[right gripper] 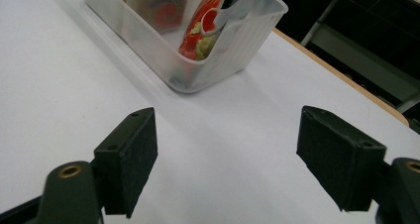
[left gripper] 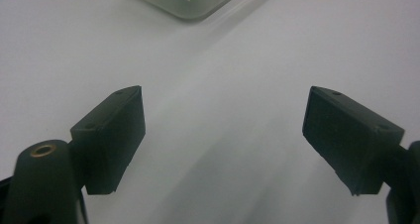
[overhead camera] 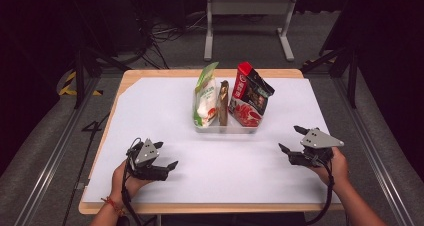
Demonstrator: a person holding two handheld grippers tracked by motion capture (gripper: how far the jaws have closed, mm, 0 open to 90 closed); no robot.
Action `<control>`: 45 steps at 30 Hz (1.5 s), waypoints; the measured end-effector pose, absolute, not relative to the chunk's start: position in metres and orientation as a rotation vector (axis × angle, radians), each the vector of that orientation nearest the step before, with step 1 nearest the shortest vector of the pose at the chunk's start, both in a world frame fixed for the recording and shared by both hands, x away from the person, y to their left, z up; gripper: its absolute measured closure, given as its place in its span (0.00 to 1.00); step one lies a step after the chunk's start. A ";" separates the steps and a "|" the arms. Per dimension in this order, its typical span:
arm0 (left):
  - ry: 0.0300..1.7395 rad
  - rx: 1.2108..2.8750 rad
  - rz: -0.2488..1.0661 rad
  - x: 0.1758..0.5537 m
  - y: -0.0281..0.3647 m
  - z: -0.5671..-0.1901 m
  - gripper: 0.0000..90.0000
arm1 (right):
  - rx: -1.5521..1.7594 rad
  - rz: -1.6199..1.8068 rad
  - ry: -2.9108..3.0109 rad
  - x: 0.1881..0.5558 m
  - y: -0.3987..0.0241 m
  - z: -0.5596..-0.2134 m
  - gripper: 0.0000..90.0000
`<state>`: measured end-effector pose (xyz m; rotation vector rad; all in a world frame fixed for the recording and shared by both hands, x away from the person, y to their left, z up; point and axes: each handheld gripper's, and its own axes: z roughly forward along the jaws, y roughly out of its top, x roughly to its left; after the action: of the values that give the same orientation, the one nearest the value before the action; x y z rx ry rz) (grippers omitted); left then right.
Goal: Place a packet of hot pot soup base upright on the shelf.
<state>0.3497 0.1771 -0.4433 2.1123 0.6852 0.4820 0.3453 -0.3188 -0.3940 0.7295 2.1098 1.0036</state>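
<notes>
A clear plastic tub (overhead camera: pixel 200 127) stands at the middle of the white table sheet, holding three upright snack bags: a green-and-white one (overhead camera: pixel 205 95), a thin brown one (overhead camera: pixel 223 103) and a red-and-black one (overhead camera: pixel 250 97). My left gripper (overhead camera: pixel 165 155) rests open near the front left, nothing between its jaws. My right gripper (overhead camera: pixel 292 139) sits open at the front right, also empty. In the right gripper view the tub (right gripper: pixel 233 45) lies just ahead of the gripper (right gripper: pixel 228 157). The left gripper view shows its gripper (left gripper: pixel 225 140) wide apart over bare sheet, with the tub's corner (left gripper: pixel 185 6) at the top.
The white sheet (overhead camera: pixel 150 111) covers most of a wooden table (overhead camera: pixel 127 78) whose edges show around it. A grey metal frame (overhead camera: pixel 247 8) and cables lie on the floor beyond the far edge. Dark stands flank the table on both sides.
</notes>
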 end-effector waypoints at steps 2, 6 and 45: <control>0.686 2.112 0.482 0.350 0.177 -0.443 0.19 | 0.732 1.000 2.111 0.343 -0.322 -0.395 0.27; 0.684 2.115 0.483 0.350 0.177 -0.443 0.19 | 0.740 0.988 2.115 0.340 -0.328 -0.399 0.27; 0.681 2.117 0.485 0.348 0.178 -0.443 0.19 | 0.904 0.970 2.064 0.305 -0.399 -0.431 0.26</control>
<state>0.3478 0.1780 -0.4434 2.1169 0.6808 0.4855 0.3051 -0.3987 -0.4315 0.9038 2.0638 0.9701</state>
